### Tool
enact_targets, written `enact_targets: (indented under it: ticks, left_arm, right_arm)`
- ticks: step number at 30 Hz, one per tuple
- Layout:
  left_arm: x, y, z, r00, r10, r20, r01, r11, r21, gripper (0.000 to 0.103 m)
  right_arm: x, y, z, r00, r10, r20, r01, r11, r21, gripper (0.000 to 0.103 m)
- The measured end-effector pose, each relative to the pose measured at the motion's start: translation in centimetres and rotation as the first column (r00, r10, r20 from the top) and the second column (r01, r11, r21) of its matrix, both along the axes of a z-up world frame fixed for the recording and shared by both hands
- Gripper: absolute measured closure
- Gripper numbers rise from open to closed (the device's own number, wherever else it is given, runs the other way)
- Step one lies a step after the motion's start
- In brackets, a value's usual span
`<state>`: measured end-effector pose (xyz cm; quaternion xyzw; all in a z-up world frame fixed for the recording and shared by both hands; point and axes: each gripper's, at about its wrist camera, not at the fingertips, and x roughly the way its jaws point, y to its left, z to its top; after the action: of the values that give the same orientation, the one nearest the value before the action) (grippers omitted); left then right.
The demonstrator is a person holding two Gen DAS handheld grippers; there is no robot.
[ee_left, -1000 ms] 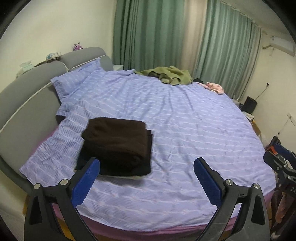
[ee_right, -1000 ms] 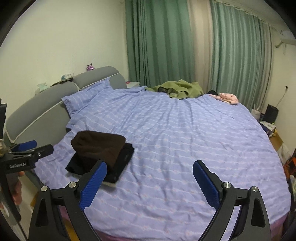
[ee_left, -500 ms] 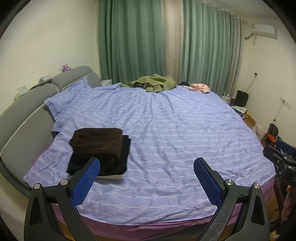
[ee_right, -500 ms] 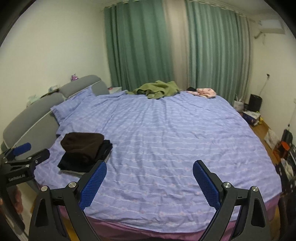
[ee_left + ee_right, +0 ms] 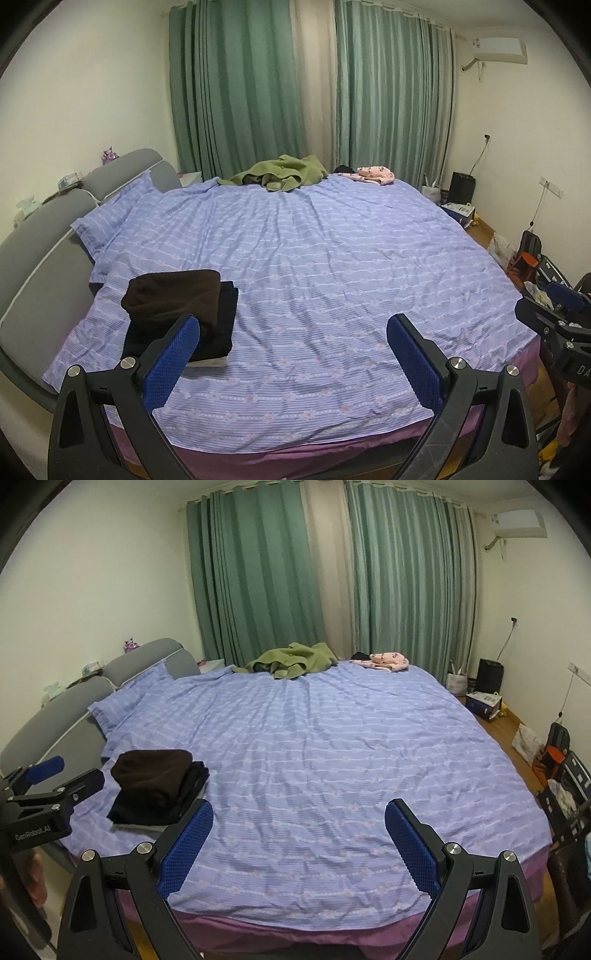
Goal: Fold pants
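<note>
From where I sit, the lower part of the stack is hard to read: folded brown pants (image 5: 173, 295) lie on top of a black garment (image 5: 221, 325), and a sliver of something pale (image 5: 208, 362) peeks out under that, too thin for me to name. In the left wrist view the near finger hides the stack's front corner. The stack sits at the near left of the bed (image 5: 332, 266), close to the grey headboard (image 5: 40, 266).

My left gripper (image 5: 293, 350) has its fingers spread wide with nothing between them, and my right gripper (image 5: 299, 834) is likewise spread wide and empty; both hang off the near edge of the bed, apart from the cloth. Each one shows in the other's view only as a cut-off black frame at the picture's edge.

The lilac striped cover is wrinkled, with a purple sheet showing below its near edge. At the far side lie a green garment (image 5: 295, 662) and a pink cloth (image 5: 388, 660), before green curtains (image 5: 258, 572). An air conditioner (image 5: 498, 50) hangs high on the right wall; small items on the floor at right are too blurred to tell.
</note>
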<state>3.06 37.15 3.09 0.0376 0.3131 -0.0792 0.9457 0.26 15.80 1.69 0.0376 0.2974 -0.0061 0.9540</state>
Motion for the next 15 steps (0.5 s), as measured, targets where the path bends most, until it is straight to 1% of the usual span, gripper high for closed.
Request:
enact_targets:
  ticks: [9,15]
  left_arm:
    - [-1.1,-0.4,0.0,1.0,-0.007,0.0,0.007,1.0,-0.015,0.0]
    - [-1.7,-0.7,0.2,1.0,-0.006,0.02,0.006,1.0,0.007,0.0]
  right_arm:
    - [-1.0,-0.1,0.3,1.0,-0.004,0.01,0.004,1.0,-0.007,0.008]
    - [-1.4,-0.3,0.4,1.0,-0.001,0.016,0.001,1.0,-0.006,0.008]
